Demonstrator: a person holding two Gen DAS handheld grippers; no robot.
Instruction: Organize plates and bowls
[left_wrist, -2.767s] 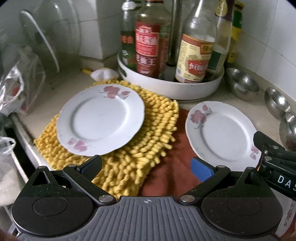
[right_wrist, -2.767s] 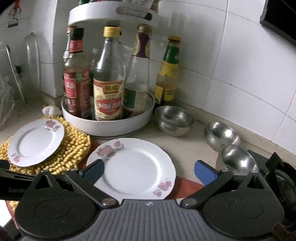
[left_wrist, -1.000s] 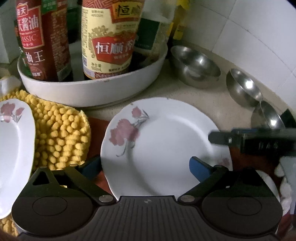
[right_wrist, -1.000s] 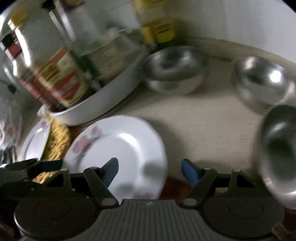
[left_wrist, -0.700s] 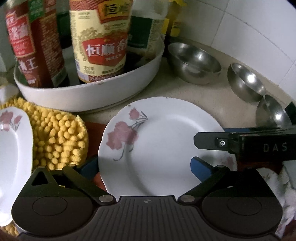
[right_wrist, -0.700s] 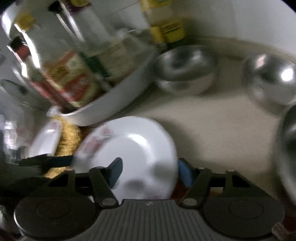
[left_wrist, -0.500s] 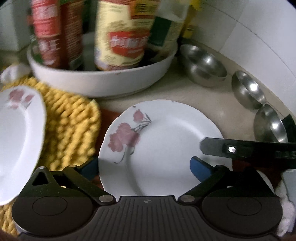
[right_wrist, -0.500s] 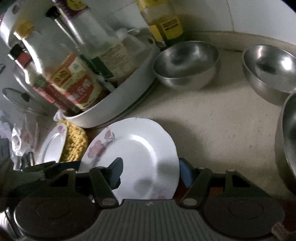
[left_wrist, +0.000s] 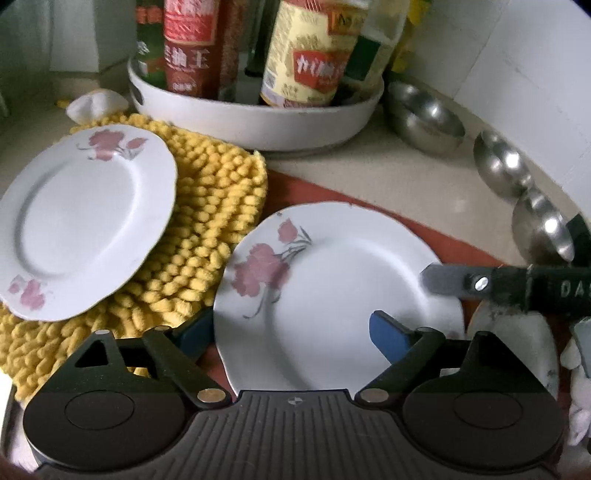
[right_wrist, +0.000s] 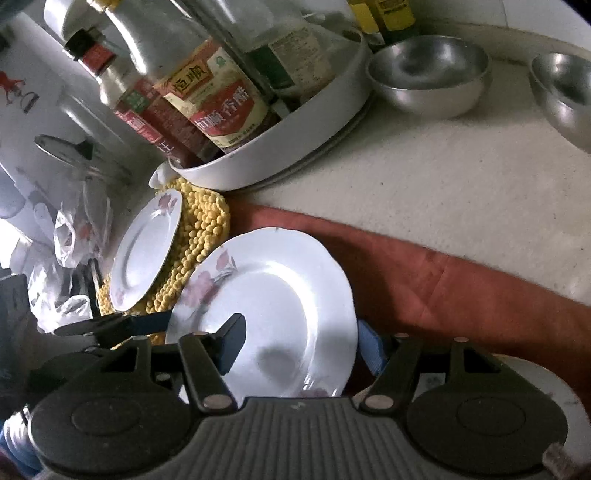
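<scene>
We see the white floral plate (right_wrist: 280, 295) straddled by the right gripper (right_wrist: 299, 347), seemingly unclamped, left gripper (left_wrist: 291, 332) narrowing, jaws apart astride its rim, on a rust-red cloth (right_wrist: 443, 280).

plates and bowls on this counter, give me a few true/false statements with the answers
1. Two flowered plates are in view. True: the near plate and the far plate.
2. The far plate lies on a yellow mat. True.
3. The near plate is stacked on the far plate. False: they lie apart, with yellow mat showing between them.
4. The steel bowls are nested in one stack. False: they sit separately in a row along the tiled wall.
5. The left gripper has one finger on each side of the near plate's rim. True: its left finger is outside the rim, its right finger over the plate.
6. The white tray is empty. False: it holds sauce bottles.
</scene>
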